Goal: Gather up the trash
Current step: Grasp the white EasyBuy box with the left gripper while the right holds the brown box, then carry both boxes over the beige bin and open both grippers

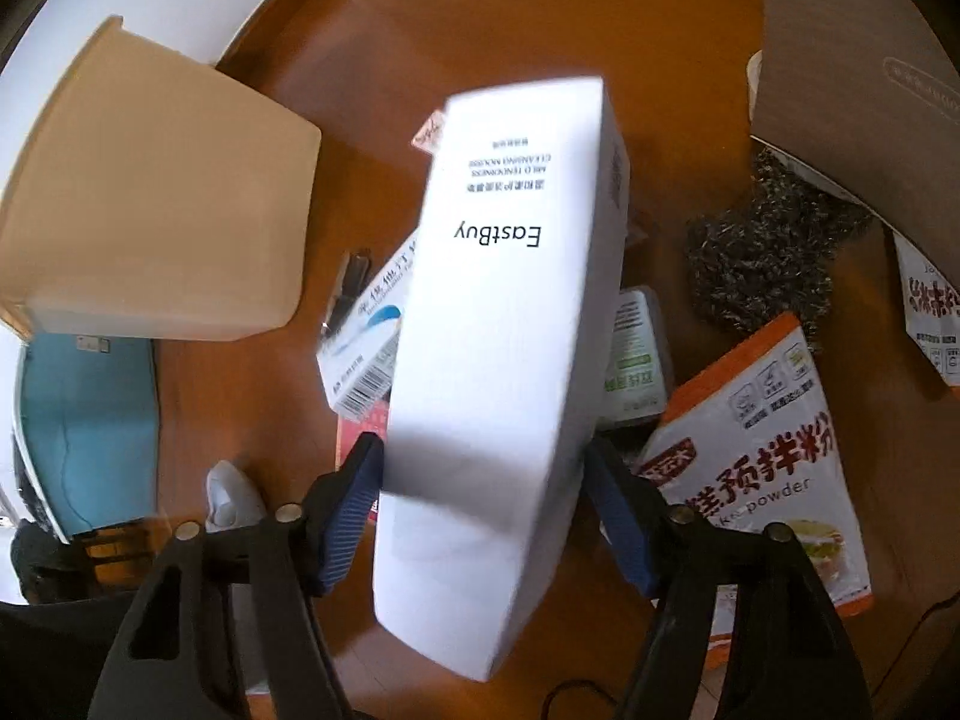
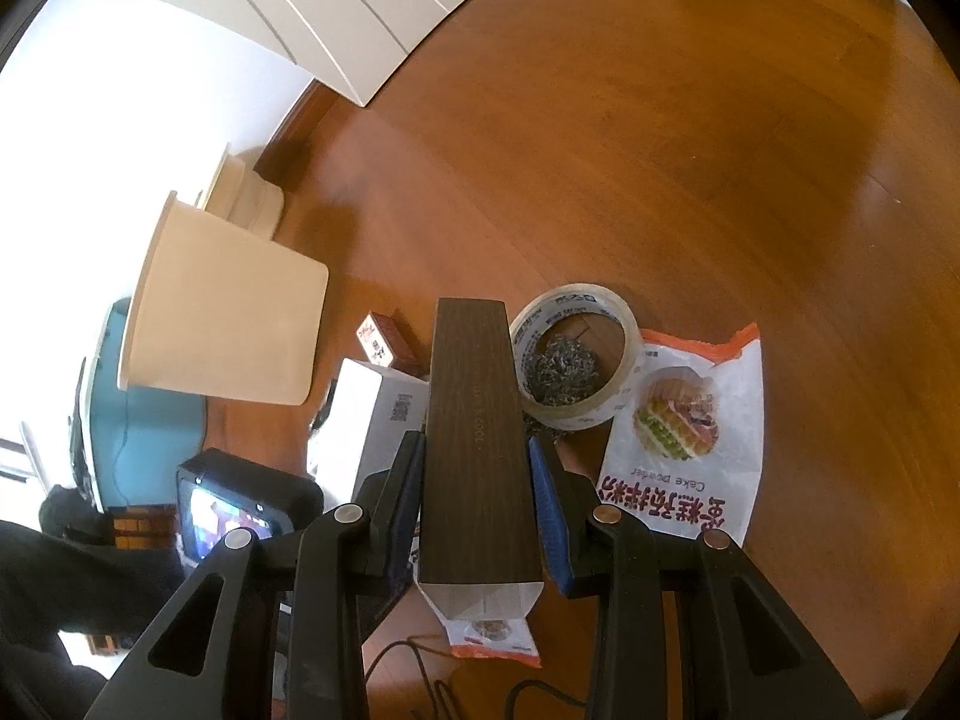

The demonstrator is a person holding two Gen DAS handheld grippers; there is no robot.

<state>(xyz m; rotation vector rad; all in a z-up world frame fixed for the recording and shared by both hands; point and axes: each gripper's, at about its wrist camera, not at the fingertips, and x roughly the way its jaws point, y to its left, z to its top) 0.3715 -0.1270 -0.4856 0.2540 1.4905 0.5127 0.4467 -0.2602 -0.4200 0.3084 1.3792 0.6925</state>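
Observation:
My left gripper is shut on a white EastBuy box, held above the floor litter. My right gripper is shut on a dark brown wood-grain box, which also shows at the top right of the left wrist view. A beige bin stands on the floor to the left, also in the right wrist view. The white box shows left of the brown box in the right wrist view.
On the wooden floor lie cake powder bags, a steel wool scrubber, a tape roll, a small red box, a barcode box and a green packet. A teal object sits left.

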